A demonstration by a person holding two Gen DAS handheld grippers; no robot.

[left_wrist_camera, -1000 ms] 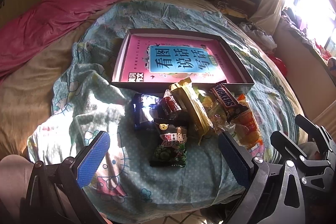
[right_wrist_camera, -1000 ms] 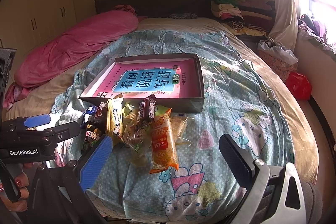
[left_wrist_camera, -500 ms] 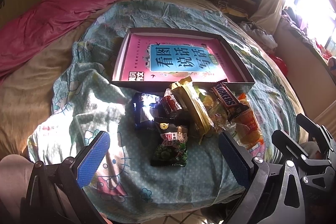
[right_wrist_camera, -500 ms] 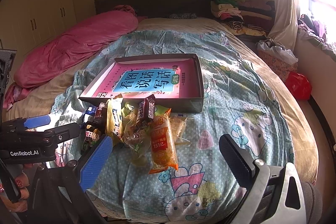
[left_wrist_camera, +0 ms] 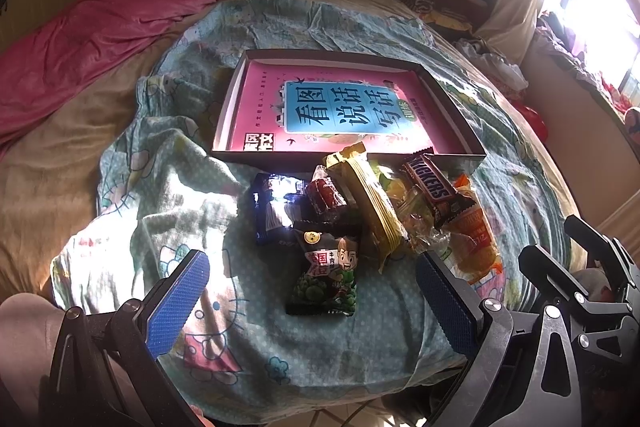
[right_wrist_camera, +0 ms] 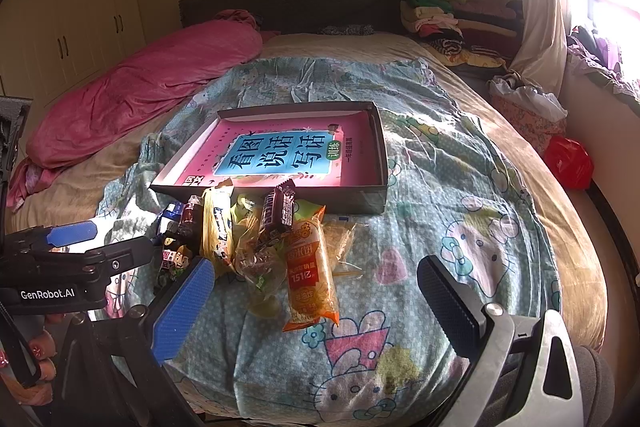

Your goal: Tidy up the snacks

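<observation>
A shallow, dark cardboard box (left_wrist_camera: 460, 115) with low straight walls sits on a bed (right_wrist_camera: 460, 227) covered by a rumpled teal cartoon-print quilt; a glossy pink book (left_wrist_camera: 336, 111) with a blue title panel lies flat inside it. The snacks lie in a loose heap on the quilt just in front of the box's near wall, some overlapping. In the left wrist view they run from a shiny dark-blue foil packet (left_wrist_camera: 272, 209) at the left, past a small red wrapped piece (left_wrist_camera: 325, 195), a long ribbed yellow wafer pack (left_wrist_camera: 370, 203), crinkled clear-wrapped candies (left_wrist_camera: 416, 215) and a brown Snickers bar (left_wrist_camera: 436, 187) lying on top, to a long orange cracker pack (right_wrist_camera: 310, 275) at the right. A dark pouch (left_wrist_camera: 326, 273) with a cartoon boy and green peas lies nearest, apart from the box. The left gripper (left_wrist_camera: 312, 307) hovers low over the quilt's near edge, its fingers (left_wrist_camera: 176, 303) spread wide with blue ridged pads, holding nothing, and the pouch shows between them. The right gripper (right_wrist_camera: 316, 307) hangs likewise, its fingers (right_wrist_camera: 182, 309) wide apart and empty, with the orange pack framed between them. A crumpled pink duvet (right_wrist_camera: 140, 99) lies along the bed's far left side.
</observation>
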